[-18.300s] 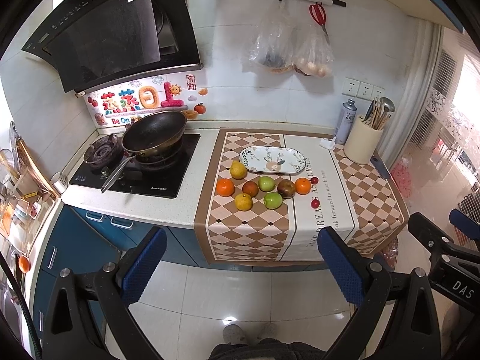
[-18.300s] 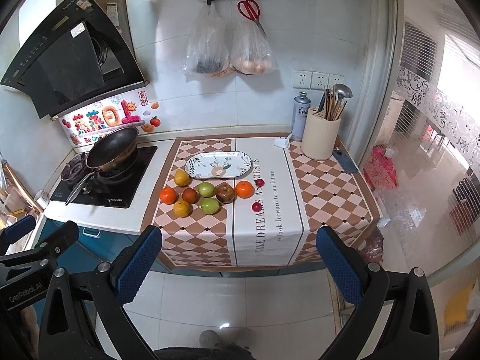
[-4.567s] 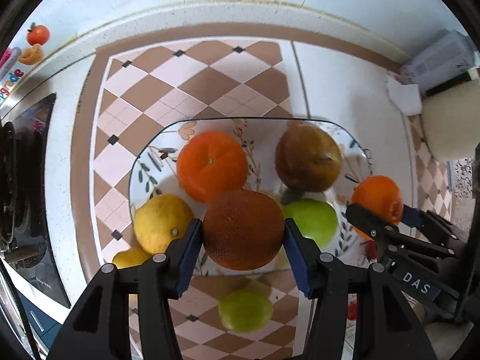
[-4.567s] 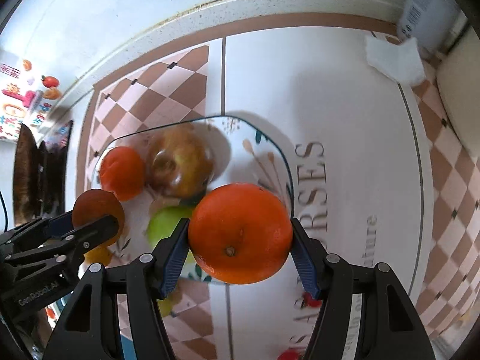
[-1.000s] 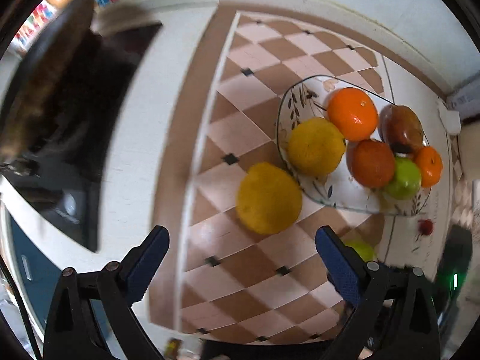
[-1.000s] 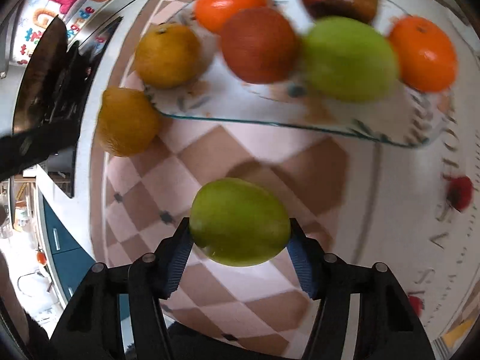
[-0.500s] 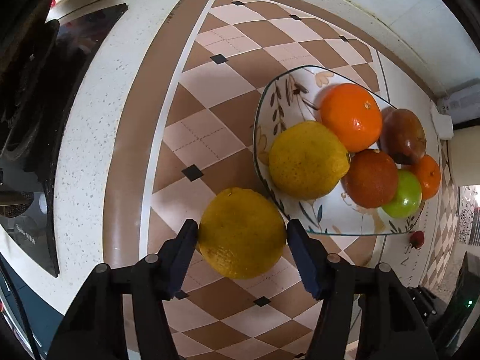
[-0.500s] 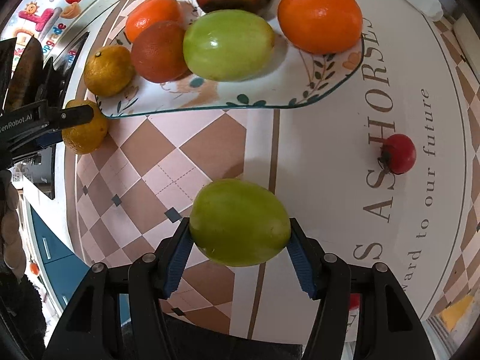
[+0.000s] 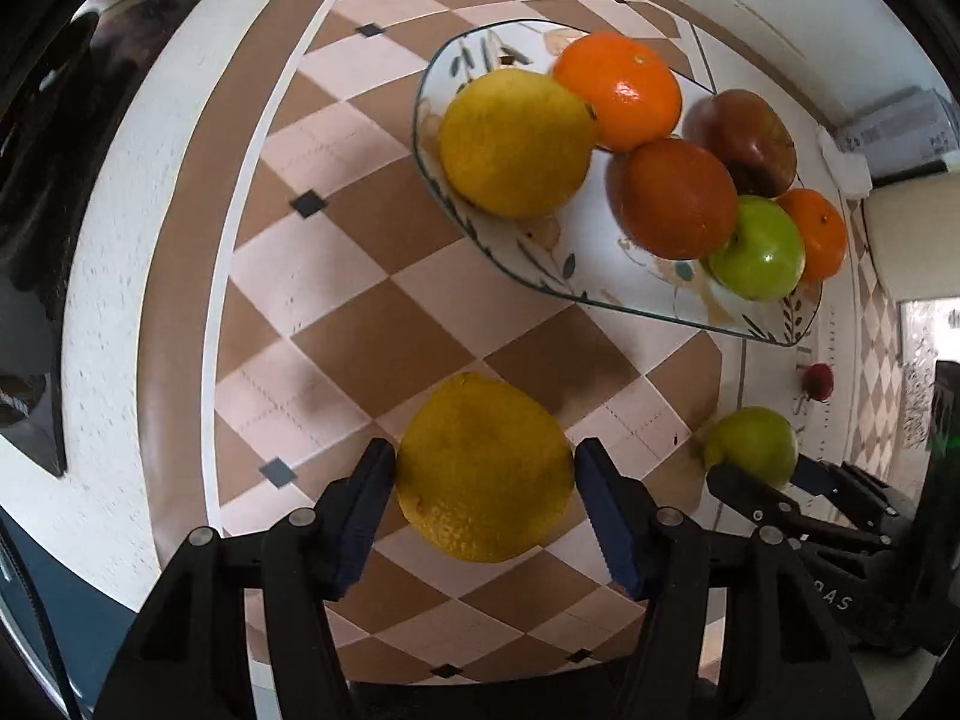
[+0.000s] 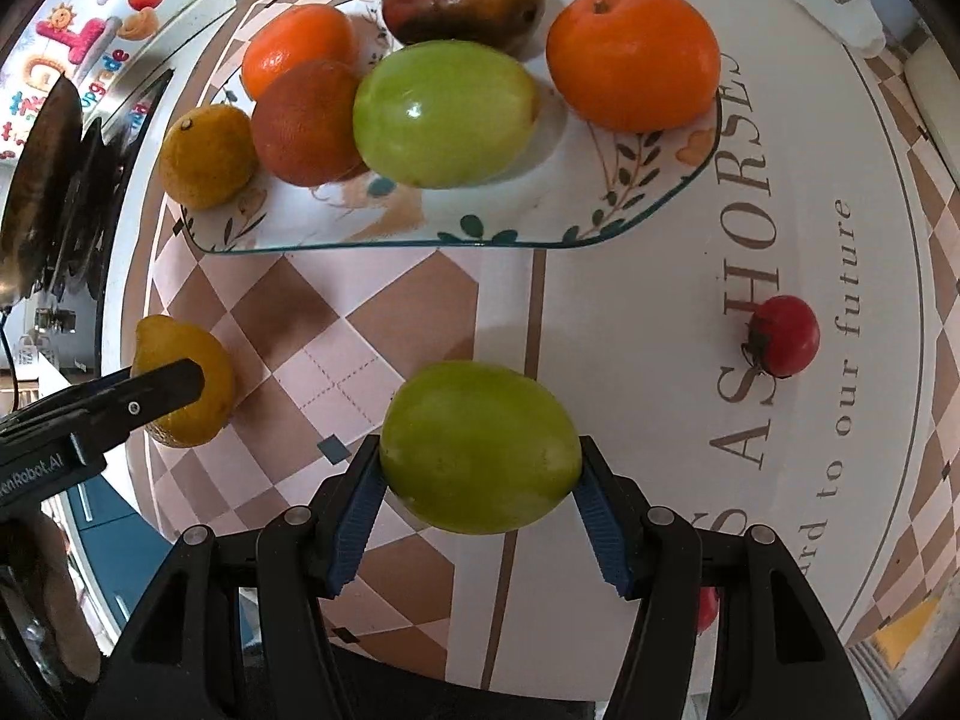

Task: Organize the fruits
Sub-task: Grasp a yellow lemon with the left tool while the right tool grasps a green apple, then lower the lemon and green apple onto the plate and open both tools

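1. Left wrist view: the left gripper is clamped on a yellow citrus, both blue pads touching its sides; the fruit's underside is hidden, so whether it rests on the checked cloth cannot be told
2. At 1 o'clock sits the plate, holding a lemon, an orange, a dark mango, a reddish orange, a green apple and a second orange, partly hidden behind the apple
3. At 3 o'clock the right gripper holds a green fruit, its lower part covered by a black finger; a small red tomato lies just beyond. The stove at 9 o'clock is blurred
4. Right wrist view: the right gripper grips the green fruit between both pads
5. The plate at 12 o'clock carries the same six fruits, its far edge covered by them. The tomato lies at 3 o'clock on the lettered cloth
6. At 9 o'clock the left gripper covers part of the yellow citrus; its far finger is hidden
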A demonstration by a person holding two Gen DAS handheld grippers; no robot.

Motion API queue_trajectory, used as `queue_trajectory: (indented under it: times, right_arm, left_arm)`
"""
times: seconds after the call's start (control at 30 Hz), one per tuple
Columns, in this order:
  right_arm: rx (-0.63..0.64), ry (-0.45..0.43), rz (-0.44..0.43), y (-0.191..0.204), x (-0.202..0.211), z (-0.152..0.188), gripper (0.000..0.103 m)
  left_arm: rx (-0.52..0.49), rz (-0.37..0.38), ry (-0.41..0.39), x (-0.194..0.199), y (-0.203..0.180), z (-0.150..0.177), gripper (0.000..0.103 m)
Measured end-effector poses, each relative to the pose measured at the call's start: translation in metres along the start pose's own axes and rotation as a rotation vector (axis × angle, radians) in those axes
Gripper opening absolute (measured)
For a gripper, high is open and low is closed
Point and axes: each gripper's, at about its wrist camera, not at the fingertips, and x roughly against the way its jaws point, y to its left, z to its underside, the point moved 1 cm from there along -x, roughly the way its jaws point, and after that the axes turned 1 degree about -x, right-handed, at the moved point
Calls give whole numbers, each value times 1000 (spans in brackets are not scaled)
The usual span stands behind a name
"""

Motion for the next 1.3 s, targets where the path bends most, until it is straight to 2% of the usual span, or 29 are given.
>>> queue_trajectory:
  times: [0.1, 0.43, 0.57, 0.73, 0.87, 0.93, 1.07, 1.17, 1.3]
  right_arm:
    - [-22, 8, -11, -4, 0, -3, 65]
    - [1, -11, 31, 1, 0, -1, 64]
    - [3, -45, 24, 2, 9, 5, 64]
    - [-44, -119, -26, -5, 38, 3, 64]
    - [-83, -183, -80, -15, 71, -15, 64]
    - [-77, -204, -75, -19, 84, -28, 64]
    - [-78, -190, -40, -29, 79, -45, 64]
    - [-63, -159, 20, -33, 59, -55, 64]
    - [-31, -169, 76, -40, 51, -54, 64]
  left_arm:
    - [-23, -19, -14, -2, -8, -6, 61]
    - [10, -15, -13, -15, -15, -15, 61]
    - [28, 5, -29, -2, -9, -5, 60]
    - [39, 62, -91, 37, -10, -9, 60]
    - [42, 107, -157, 76, -12, -30, 60]
    - [41, 124, -181, 92, -13, -45, 60]
    - [22, 89, -212, 106, -12, -85, 60]
    - [6, 55, -206, 101, -6, -108, 60]
    - [15, 60, -135, 82, 2, -138, 60]
